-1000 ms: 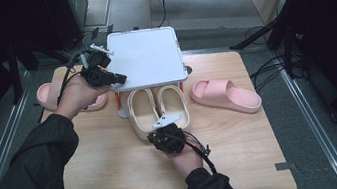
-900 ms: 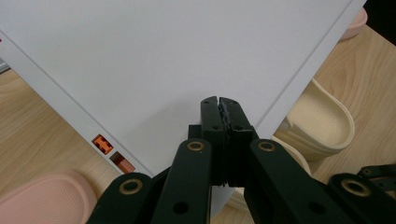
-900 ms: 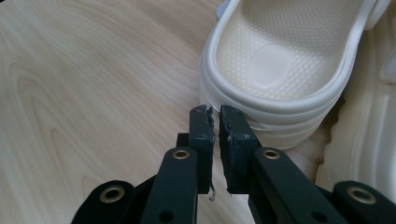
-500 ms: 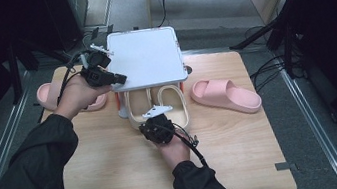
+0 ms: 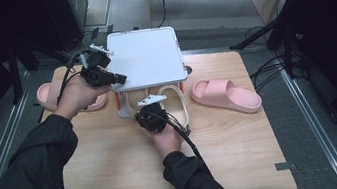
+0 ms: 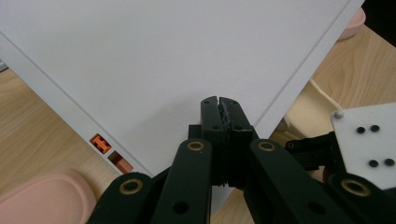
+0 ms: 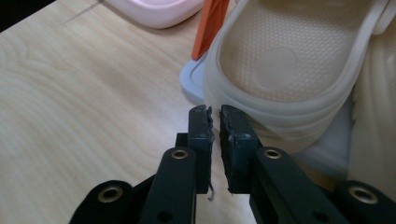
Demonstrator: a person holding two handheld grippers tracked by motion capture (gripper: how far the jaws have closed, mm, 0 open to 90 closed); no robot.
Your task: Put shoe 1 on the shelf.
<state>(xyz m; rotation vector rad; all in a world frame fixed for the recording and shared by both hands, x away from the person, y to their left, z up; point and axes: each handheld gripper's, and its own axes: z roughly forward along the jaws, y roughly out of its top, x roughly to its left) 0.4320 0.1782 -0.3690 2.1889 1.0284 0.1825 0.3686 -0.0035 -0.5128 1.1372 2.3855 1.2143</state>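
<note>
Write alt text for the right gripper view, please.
The right gripper, black jaws nearly shut on nothing, points at the heel of a beige slipper on a white rack with an orange leg, on a wooden table.

Two pink slippers (image 5: 226,95), two beige slippers (image 5: 174,104), one rack (image 5: 146,57)

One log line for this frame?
left tongs: shut, on white rack top | right tongs: nearly shut, empty, at beige slipper heel

L gripper (image 5: 118,77) jaws closed; R gripper (image 5: 154,98) nearly closed, empty.
</note>
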